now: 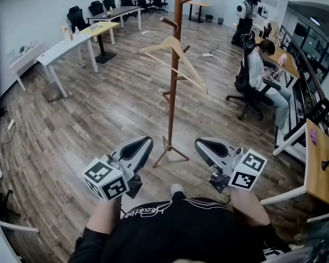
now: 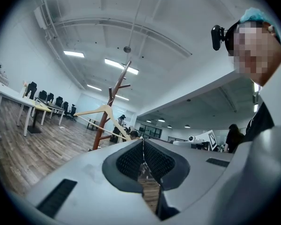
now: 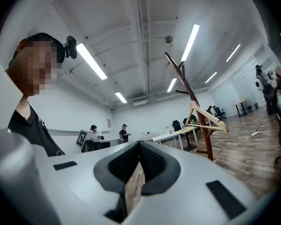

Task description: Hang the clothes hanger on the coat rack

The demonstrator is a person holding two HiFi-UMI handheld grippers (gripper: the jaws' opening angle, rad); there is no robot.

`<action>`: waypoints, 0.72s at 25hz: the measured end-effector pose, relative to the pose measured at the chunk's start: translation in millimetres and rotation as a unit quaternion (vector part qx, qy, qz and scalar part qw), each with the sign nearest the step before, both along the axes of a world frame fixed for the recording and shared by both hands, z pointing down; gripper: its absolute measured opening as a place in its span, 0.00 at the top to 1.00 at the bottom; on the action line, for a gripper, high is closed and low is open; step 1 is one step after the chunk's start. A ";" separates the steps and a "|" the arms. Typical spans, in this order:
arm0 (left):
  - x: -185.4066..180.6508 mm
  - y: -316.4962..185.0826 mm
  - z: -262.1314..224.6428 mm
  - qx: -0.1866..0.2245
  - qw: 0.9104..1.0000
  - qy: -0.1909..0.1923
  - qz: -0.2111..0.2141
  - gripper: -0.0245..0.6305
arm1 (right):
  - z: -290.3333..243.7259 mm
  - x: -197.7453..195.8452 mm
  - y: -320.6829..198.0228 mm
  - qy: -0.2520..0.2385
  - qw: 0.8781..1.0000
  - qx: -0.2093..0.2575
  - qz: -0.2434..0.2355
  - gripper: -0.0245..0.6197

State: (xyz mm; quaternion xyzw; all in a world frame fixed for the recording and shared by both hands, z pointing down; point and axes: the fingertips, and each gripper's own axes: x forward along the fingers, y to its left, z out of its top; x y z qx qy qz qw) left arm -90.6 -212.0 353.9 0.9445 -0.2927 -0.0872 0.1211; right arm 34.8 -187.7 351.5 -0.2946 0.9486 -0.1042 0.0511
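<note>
Left tongs (image 1: 144, 143) and right tongs (image 1: 202, 145) are closed and hold nothing low in the frame, and the hanger (image 1: 172, 53) hangs tilted on the rack (image 1: 174, 92) at the upper middle, so a bump could make it slide off.

Bright, even light from ceiling tube lights (image 3: 91, 60); soft, faint shadows on wood floor (image 1: 115, 108). Strong fisheye bending at edges, black vignette in both gripper views' corners.
</note>
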 end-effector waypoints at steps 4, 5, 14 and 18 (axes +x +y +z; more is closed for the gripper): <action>3.3 4.5 -0.1 -0.001 1.000 0.002 0.006 0.95 | 0.6 1.5 6.0 0.002 1.000 -0.001 0.002 0.90; 4.4 5.6 -0.3 -0.001 1.000 0.001 0.007 0.95 | 0.7 1.9 7.1 0.003 1.000 -0.001 0.003 0.90; 8.0 8.1 -4.0 0.000 1.000 0.002 0.013 0.95 | 0.9 2.5 12.6 0.013 1.000 -0.004 0.006 0.90; 9.5 8.9 -3.4 0.002 1.000 0.001 0.015 0.95 | 0.3 3.1 13.7 0.013 1.000 -0.001 0.005 0.90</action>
